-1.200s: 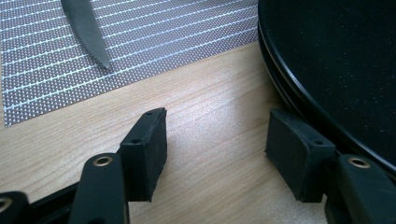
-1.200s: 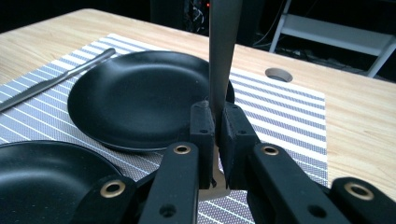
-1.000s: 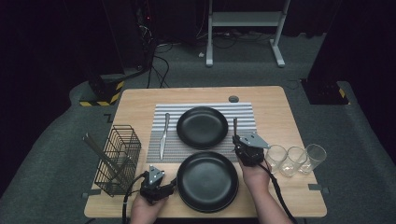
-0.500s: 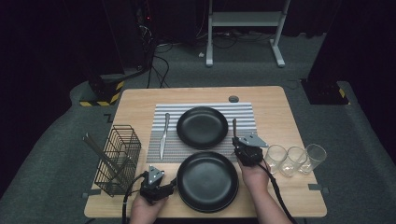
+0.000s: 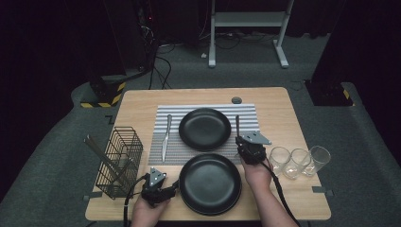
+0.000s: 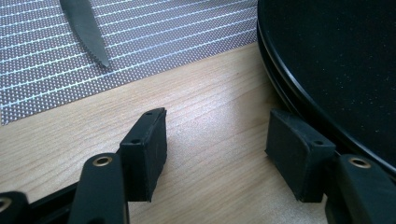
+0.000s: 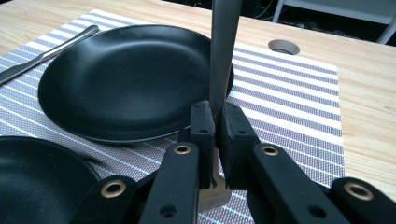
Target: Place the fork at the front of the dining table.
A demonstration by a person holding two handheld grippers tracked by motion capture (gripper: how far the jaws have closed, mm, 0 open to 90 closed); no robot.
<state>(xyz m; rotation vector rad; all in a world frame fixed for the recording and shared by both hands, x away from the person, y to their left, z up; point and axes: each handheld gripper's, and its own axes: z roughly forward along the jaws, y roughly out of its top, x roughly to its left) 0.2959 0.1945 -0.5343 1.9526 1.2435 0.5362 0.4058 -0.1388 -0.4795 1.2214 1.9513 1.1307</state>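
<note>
Dark lab, wooden table [image 5: 283,101], cables [image 5: 163,47], metal stand [image 5: 246,28]

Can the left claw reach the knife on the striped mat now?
Probably yes: the left claw is open and holds nothing, and only bare table and mat lie between it and the knife.

Bare table [image 6: 210,140] is lying open between my left fingers [image 6: 144,149], but the near plate [image 5: 210,183] is crowding their right side. The far plate [image 5: 204,128] is blocking the left of my right fingers [image 7: 205,135], while three glasses [image 5: 297,161] are standing close on their right.
</note>
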